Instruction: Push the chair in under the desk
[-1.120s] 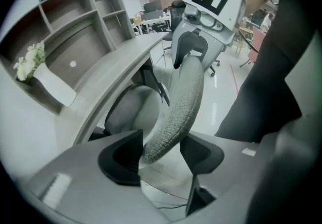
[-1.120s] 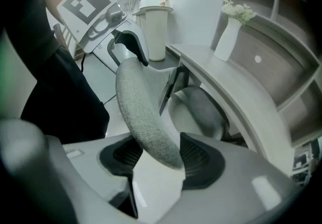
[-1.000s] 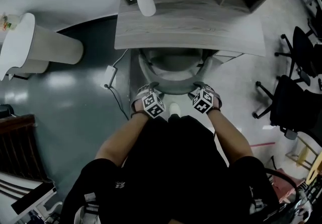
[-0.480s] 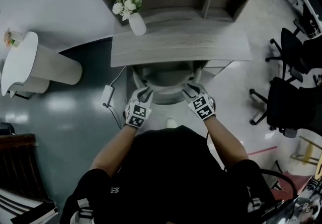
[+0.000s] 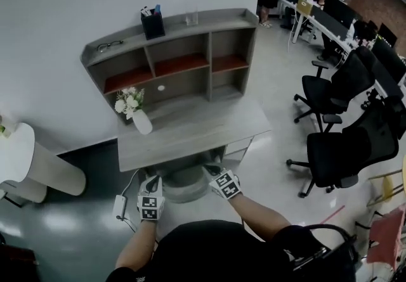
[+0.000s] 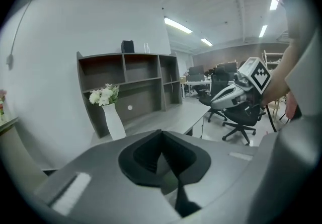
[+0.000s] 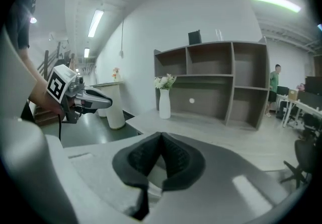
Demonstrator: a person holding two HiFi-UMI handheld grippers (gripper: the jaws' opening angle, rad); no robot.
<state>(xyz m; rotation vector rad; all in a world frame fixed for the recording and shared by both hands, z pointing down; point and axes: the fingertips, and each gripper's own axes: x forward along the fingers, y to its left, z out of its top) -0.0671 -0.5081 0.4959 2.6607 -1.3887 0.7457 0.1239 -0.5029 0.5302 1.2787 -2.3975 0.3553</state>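
Chair looks tucked under the surface, so left claw and right claw have just closed empty, nothing left to push

I am reading no words, brands or numbers anywhere; the left gripper and right gripper are showing only square marker patterns.

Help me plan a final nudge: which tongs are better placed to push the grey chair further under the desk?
Right, marginally. The right tongs lie by the rim of the grey round-backed chair, nearer the grey wooden desk; the left tongs hang further back. Both have just closed, empty.
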